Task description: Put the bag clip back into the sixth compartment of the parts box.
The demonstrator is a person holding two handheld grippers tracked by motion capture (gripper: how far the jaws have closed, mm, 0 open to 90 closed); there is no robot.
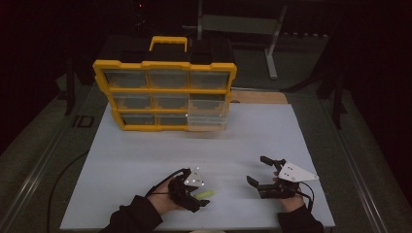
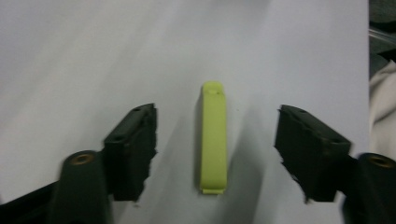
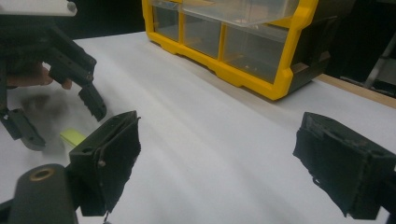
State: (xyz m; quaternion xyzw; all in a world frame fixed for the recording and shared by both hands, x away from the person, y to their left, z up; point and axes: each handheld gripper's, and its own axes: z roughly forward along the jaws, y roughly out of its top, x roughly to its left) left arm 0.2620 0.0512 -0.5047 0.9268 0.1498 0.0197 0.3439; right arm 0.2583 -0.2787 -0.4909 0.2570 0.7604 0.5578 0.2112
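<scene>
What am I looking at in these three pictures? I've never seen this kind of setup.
A person sits at a table with a hand-held gripper in each hand; there is no robot arm. The high view looks down from above: the left hand-held gripper is at lower left, the right hand-held gripper at lower right. The other two pictures come from cameras riding on each tool, looking along its two black jaws.

On the white board stands a yellow organiser of clear drawers, its lower right drawer pulled out. A small lime-green strip lies flat between the left tool's jaws, which stand apart and do not touch it. The right tool's jaws are open and hold nothing.
</scene>
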